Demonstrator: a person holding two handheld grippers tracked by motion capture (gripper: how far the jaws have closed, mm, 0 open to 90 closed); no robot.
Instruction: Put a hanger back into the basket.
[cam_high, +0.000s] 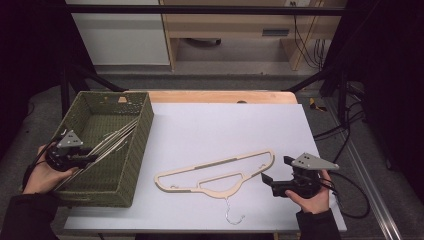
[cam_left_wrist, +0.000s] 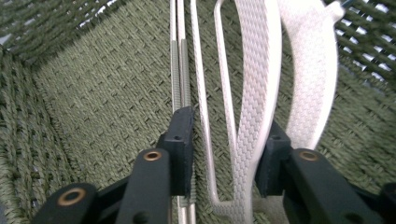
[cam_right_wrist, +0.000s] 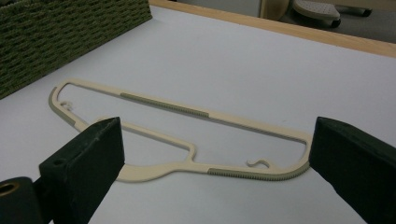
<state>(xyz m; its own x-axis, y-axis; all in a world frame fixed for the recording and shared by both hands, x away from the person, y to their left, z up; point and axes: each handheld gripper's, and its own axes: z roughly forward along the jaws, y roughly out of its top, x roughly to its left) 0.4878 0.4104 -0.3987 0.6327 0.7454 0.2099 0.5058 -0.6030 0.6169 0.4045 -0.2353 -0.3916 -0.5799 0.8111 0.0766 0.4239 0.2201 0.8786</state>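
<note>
A white rectangular tabletop (cam_high: 225, 125) spans the middle of the high view, and a green woven rectangular basket (cam_high: 140, 145) stands on its left part. A cream flat plastic clothes hanger with a wire hook (cam_high: 215, 172) lies on the tabletop at lower centre, well apart from the basket. Thin metal clothes hangers (cam_high: 112, 140) lie slanted inside the basket, and the left gripper view shows white woven-textured hangers (cam_left_wrist: 252, 93) beside them. At the lower left of the frame the left gripper (cam_high: 82, 159) reaches into the basket, its jaws parted around the hangers without pressing on them. At the lower right the right gripper (cam_high: 272, 177) rests just beside the cream hanger, jaws wide apart and empty.
</note>
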